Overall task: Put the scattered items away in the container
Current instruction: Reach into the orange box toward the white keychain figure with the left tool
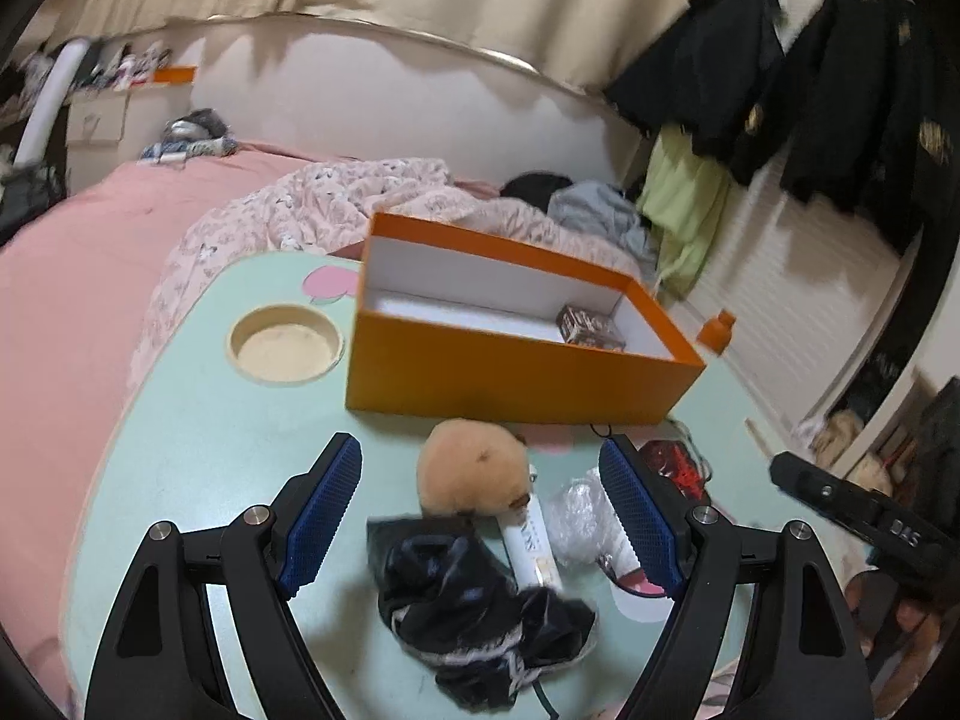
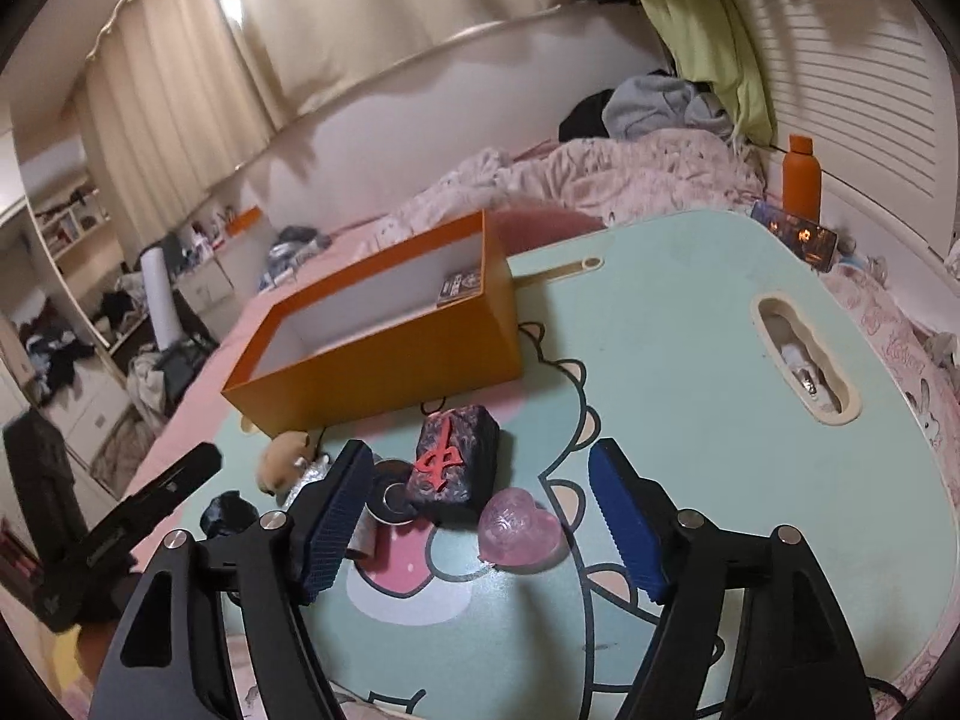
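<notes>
the orange box (image 1: 516,378) is set on the mint counter (image 1: 198,438) with a small dark pack (image 1: 589,327) inside. the left tool (image 1: 480,516) is held released above a plush toy (image 1: 474,468) and black cloth (image 1: 474,594). the right tool (image 2: 474,516) is spread, nothing gripped, a pink heart (image 2: 521,531) and mahjong-tile block (image 2: 453,459) lying between its fingers.

Cream curtains (image 2: 180,60) hang above a white wall (image 1: 390,90). A pink bed (image 1: 90,276) lies below; dark clothes (image 1: 780,78) hang beside it

white tube (image 1: 531,546) label illegible, half covered
</notes>
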Demonstrator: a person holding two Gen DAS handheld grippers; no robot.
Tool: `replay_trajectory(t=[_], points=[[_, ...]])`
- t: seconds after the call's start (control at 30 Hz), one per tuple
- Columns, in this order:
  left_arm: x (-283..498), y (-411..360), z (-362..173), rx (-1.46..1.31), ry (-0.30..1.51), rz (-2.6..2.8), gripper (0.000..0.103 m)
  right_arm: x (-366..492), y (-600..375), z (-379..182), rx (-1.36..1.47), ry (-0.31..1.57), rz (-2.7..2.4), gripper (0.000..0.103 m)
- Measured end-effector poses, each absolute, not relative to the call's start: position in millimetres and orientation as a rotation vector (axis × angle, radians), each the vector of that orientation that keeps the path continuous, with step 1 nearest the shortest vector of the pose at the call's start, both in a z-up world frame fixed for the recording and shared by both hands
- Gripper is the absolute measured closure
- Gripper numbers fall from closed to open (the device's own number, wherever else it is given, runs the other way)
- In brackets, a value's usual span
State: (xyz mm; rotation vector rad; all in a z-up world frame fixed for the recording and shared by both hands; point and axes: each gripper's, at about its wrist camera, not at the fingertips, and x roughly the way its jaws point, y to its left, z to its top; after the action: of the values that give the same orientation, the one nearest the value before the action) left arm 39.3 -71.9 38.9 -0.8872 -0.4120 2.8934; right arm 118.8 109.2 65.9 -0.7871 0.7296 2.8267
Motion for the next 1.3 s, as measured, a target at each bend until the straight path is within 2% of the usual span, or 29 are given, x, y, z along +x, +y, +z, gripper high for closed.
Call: replay_trajectory(t=[0.17, 0.27, 0.47, 0.57, 0.67, 0.73, 0.8, 1.03, 1.17, 1.3], points=[[5.6, -37.9, 105.2, -0.832, -0.193, 2.779, 0.021, 114.3, 109.9, 63.1, -0.817, 0.755, 2.832, 0.028], [-49.0, -20.0, 124.4, -1.046, -0.220, 2.617, 0.021, 114.6, 109.7, 63.3, -0.814, 0.753, 2.839, 0.028], [-148.9, 10.6, 77.2, -1.561, -0.414, 2.167, 0.022, 115.1, 112.2, 61.9, -0.813, 0.768, 2.841, 0.028], [-169.9, 23.0, 48.9, -1.709, -0.402, 2.095, 0.022, 115.9, 114.5, 61.1, -0.807, 0.787, 2.833, 0.028], [-175.8, 26.6, 39.2, -1.715, -0.426, 2.082, 0.024, 116.1, 114.8, 60.5, -0.806, 0.801, 2.833, 0.028], [-178.9, 27.7, 34.2, -1.742, -0.415, 2.076, 0.038, 116.2, 115.0, 60.4, -0.803, 0.803, 2.831, 0.028], [-180.8, 26.0, 25.5, -1.776, -0.409, 2.055, 0.044, 116.2, 115.9, 60.0, -0.803, 0.805, 2.831, 0.028], [-185.9, 17.3, 17.9, -1.778, -0.413, 2.019, 0.044, 115.4, 116.2, 58.9, -0.805, 0.817, 2.823, 0.028], [-194.0, -0.6, 19.3, -1.780, -0.483, 2.045, 0.047, 114.6, 116.1, 58.8, -0.803, 0.818, 2.818, 0.028], [-200.4, -18.5, 31.3, -1.781, -0.429, 2.188, 0.047, 114.5, 115.8, 58.7, -0.802, 0.822, 2.816, 0.028]])
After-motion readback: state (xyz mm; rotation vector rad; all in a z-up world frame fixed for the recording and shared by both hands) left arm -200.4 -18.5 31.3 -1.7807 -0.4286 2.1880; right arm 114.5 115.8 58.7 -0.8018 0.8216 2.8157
